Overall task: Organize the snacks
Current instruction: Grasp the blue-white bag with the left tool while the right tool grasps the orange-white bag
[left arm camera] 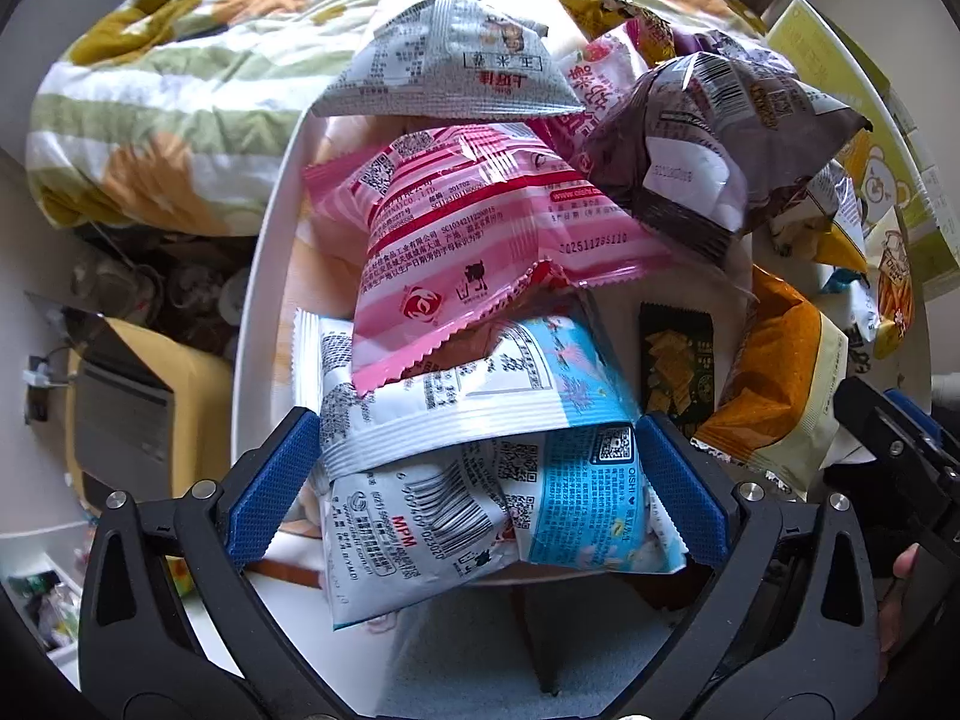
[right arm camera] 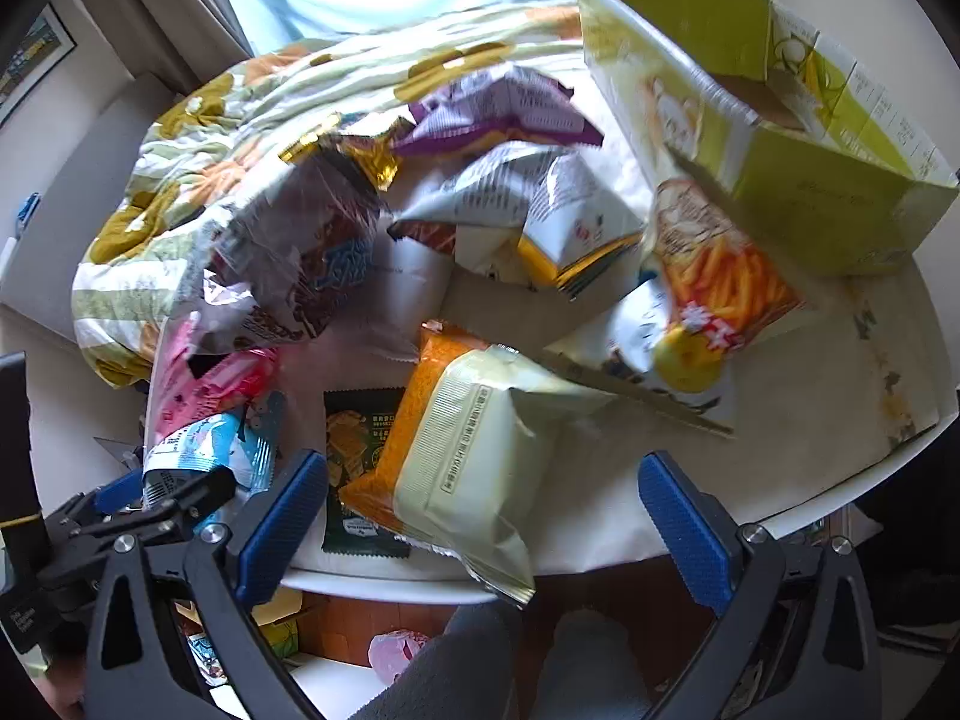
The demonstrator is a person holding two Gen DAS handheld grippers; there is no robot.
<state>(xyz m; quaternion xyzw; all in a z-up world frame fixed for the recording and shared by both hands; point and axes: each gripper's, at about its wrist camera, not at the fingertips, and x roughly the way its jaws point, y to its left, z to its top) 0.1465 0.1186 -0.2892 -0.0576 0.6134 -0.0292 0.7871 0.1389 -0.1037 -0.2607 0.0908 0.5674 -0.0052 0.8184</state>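
Many snack bags lie piled on a round white table point(right arm camera: 810, 420). My left gripper point(left arm camera: 477, 480) is shut on a white-and-blue snack bag point(left arm camera: 480, 468) at the table's near edge; both blue pads press its sides. A pink striped bag point(left arm camera: 480, 240) lies just beyond it, then a grey-white bag point(left arm camera: 456, 60) and a dark brown bag point(left arm camera: 690, 162). My right gripper point(right arm camera: 480, 516) is open and empty, its jaws on either side of an orange and pale-green bag point(right arm camera: 474, 450). A small dark green packet point(right arm camera: 357, 450) lies to its left. The left gripper also shows in the right wrist view point(right arm camera: 174, 492).
An open green cardboard box point(right arm camera: 810, 180) stands at the table's far right, with a fries-print bag point(right arm camera: 720, 276) beside it. A purple bag point(right arm camera: 504, 114) and a white-yellow bag point(right arm camera: 570, 228) lie farther back. A flowered quilt point(left arm camera: 180, 90) lies beyond the table. A yellow box point(left arm camera: 150, 408) stands on the floor.
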